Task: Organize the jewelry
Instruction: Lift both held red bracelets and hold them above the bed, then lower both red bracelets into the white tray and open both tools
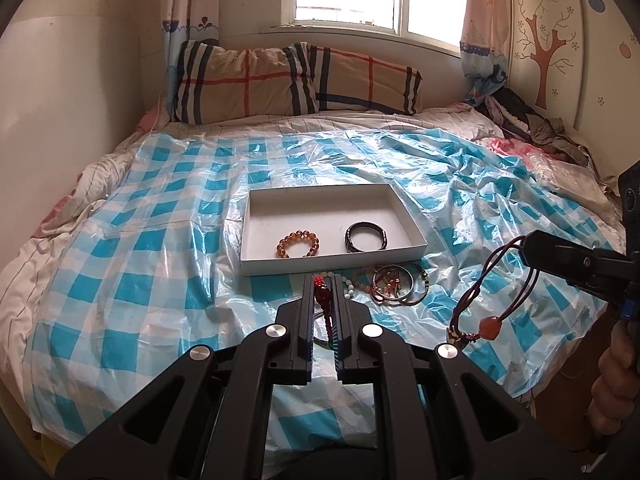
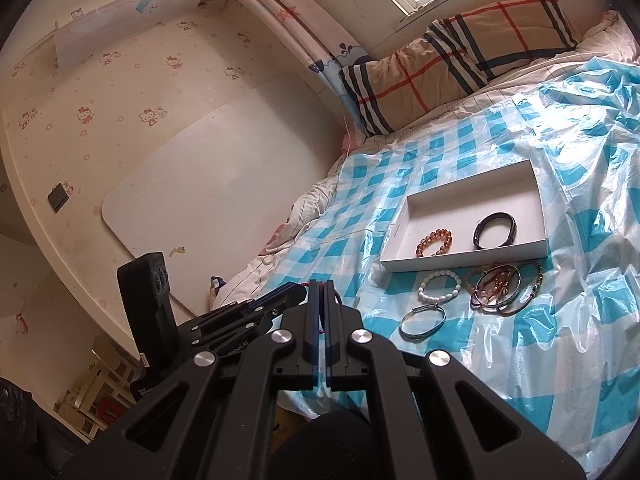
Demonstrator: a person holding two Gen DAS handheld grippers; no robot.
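White box [image 1: 404, 250] holds two pieces: amber bead bracelet [image 1: 297, 244] and dark bangle [image 1: 366, 236]. Pile of bracelets [image 2: 496, 288] in front of the box is still unsorted. Left tongs [image 1: 325, 280] and right tongs [image 2: 320, 286] are both clamped on a red cord necklace [image 1: 476, 300] strung between them.

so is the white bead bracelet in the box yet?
No, the white bead bracelet lies on the checked plastic sheet, outside the white box.

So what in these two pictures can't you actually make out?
- White bead bracelet: in the left wrist view, mostly hidden behind the left gripper.
- Red cord necklace: in the right wrist view, nearly all hidden by the right gripper.
- Tangled bracelet pile: pieces overlap, so no count in either view.
- Person's hand: cut off by the left view's edge.
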